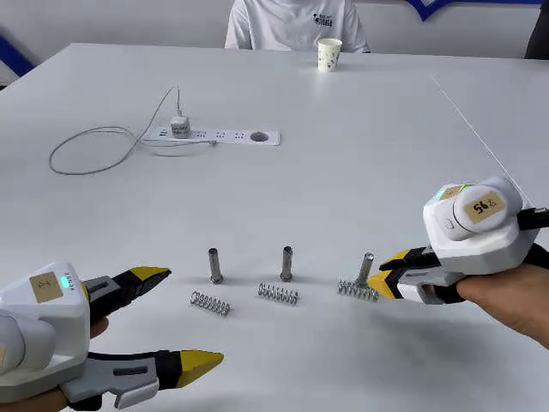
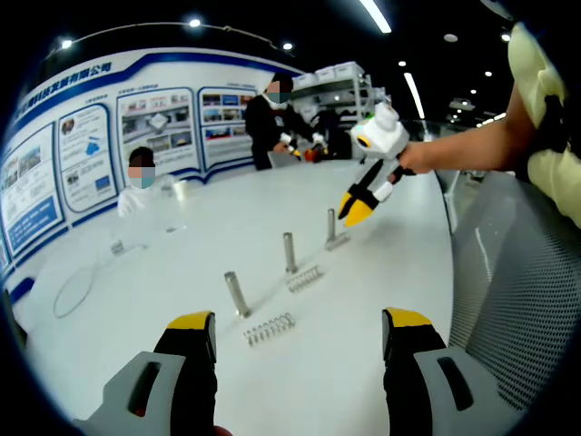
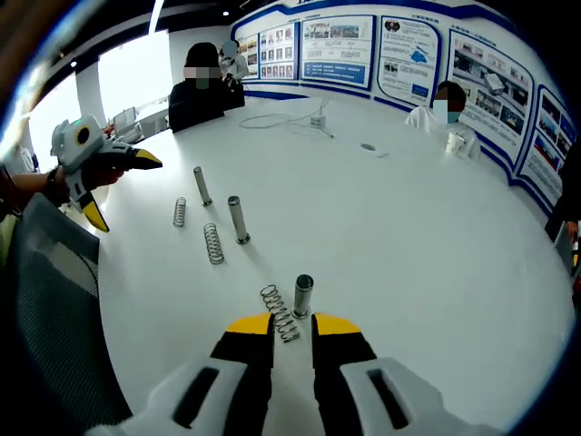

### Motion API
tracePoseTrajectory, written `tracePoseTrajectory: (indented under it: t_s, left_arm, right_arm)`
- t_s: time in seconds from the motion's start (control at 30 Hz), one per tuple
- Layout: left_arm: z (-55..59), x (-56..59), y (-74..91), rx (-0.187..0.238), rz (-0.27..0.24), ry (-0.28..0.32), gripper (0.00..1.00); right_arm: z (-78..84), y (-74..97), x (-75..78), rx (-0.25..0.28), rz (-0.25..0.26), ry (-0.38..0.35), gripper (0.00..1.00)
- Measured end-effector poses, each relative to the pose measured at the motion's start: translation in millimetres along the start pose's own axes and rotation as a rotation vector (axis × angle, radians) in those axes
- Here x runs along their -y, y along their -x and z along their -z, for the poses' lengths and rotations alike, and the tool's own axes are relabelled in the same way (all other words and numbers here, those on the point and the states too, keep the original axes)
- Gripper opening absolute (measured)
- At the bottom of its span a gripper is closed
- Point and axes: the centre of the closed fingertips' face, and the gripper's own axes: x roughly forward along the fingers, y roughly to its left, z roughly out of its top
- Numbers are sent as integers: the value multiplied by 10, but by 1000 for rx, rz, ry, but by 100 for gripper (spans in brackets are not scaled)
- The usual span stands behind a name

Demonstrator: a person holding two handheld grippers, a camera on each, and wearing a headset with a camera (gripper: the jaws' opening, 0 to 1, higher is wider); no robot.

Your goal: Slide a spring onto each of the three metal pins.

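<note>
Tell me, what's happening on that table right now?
Left tool open, hanging back. Right tool barely open at right-hand spring. Three pins bare. Nothing in the way.

A tan paper sticker (image 1: 485, 206) on the white-bodied right gripper (image 1: 386, 271) is bearing handwritten figures, seemingly "245". The blue-and-white wall posters (image 3: 363, 45) are carrying print too small to read.

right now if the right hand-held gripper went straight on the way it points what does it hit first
Most likely the spring lying at the jaw tips of the right hand-held gripper; the upright pin stands just beyond it, slightly aside.
</note>
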Motion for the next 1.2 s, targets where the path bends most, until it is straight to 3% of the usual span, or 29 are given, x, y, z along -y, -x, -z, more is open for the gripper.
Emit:
tracePoseTrajectory:
  t_s: [0.4, 0.7, 1.2]
  left_arm:
    - [15, 33, -12, -7, 5, 2, 75]
    - [32, 25, -12, -6, 3, 7, 75]
    - [41, 103, -80, -10, 39, -2, 74]
  right_arm:
    - [136, -145, -73, -62, -81, 96, 16]
    - [215, -201, -72, -122, -106, 154, 14]
    - [253, -179, -168, -151, -139, 190, 11]
